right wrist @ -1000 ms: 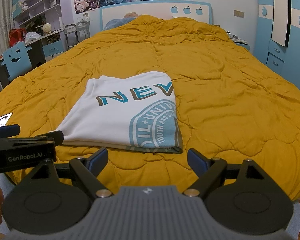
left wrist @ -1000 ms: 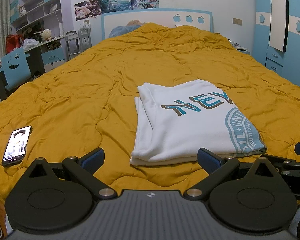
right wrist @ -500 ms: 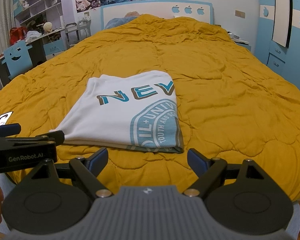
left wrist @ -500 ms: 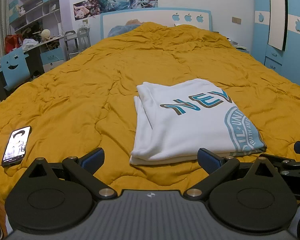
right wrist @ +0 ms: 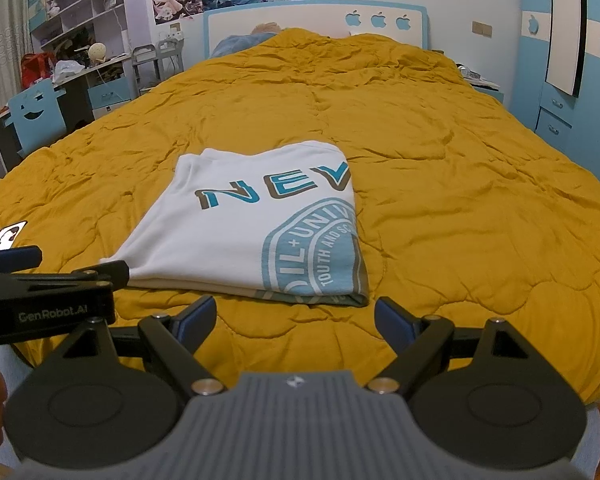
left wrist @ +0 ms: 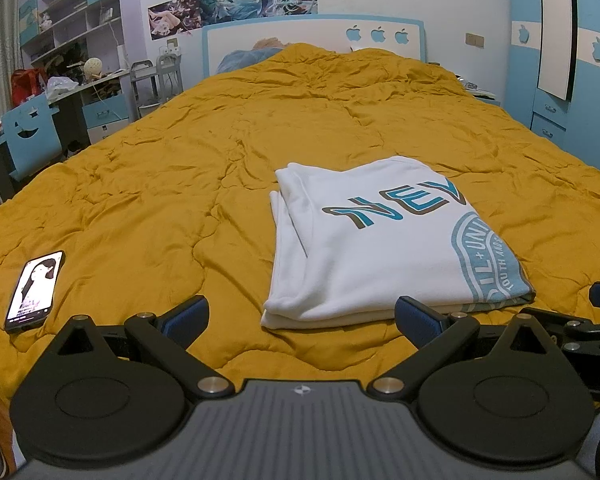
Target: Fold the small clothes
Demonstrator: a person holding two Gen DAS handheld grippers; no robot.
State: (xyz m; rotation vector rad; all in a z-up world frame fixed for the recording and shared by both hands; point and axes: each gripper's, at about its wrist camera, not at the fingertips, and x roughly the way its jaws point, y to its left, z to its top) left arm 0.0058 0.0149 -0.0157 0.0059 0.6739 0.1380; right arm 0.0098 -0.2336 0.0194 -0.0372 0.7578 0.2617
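Nothing has really moved since a second ago; my view only drifted slightly. I see the shirt folded flat on the quilt, print up, just beyond both grippers. My left gripper hangs spread wide and empty at its near edge; my right gripper likewise, fingers apart, touching nothing. A phone lies well left of the shirt, screen lit.

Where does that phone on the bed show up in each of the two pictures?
Left wrist view: the phone lies far left on the quilt, fully visible.
Right wrist view: only the phone's top shows at the left edge.
Shared landmark: the folded white shirt, right of it.
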